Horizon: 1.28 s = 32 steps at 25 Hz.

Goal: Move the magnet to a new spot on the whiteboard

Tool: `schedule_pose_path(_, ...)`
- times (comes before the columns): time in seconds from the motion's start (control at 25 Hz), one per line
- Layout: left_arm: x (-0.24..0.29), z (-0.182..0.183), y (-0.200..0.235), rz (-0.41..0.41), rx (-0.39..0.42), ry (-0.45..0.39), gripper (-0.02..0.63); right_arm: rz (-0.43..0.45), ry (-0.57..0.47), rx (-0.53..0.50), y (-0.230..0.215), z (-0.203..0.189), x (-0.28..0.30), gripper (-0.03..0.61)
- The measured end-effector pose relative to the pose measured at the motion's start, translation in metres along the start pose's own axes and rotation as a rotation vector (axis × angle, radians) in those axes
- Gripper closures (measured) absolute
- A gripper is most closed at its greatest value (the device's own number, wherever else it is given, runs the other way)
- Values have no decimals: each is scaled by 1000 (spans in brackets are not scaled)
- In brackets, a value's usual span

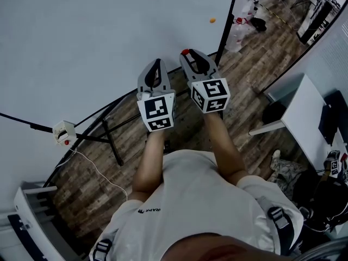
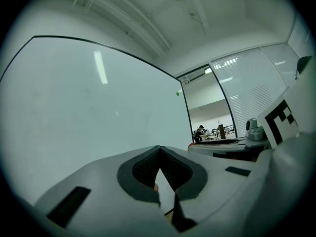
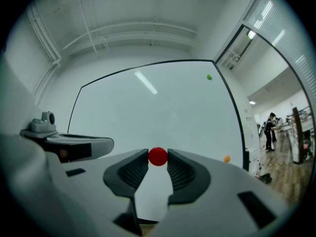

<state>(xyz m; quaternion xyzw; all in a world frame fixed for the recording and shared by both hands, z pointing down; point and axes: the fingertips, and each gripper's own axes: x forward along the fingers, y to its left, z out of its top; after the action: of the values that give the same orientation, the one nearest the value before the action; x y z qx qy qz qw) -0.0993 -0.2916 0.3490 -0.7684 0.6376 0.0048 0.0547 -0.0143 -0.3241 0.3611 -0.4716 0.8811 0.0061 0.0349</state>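
Dim, bluish, even light; gripper views fisheye-warped with black corners

The magnet is coloured red. The whiteboard is white, edged in black, and marked by one green spot and one orange spot. The floor is patterned in brown wood-grain; the shirt is white.

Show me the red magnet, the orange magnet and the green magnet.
red magnet (image 3: 158,156), right gripper view, centre of its round face.
orange magnet (image 1: 212,20), head view, its middle.
green magnet (image 3: 209,76), right gripper view, its middle.
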Motion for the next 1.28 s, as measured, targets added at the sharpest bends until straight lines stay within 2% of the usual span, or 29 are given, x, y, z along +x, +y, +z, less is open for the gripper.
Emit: schedule_pose_path(1.28,9,0,8,12,13,-3,611,9,34,0,-14,-21,46,453)
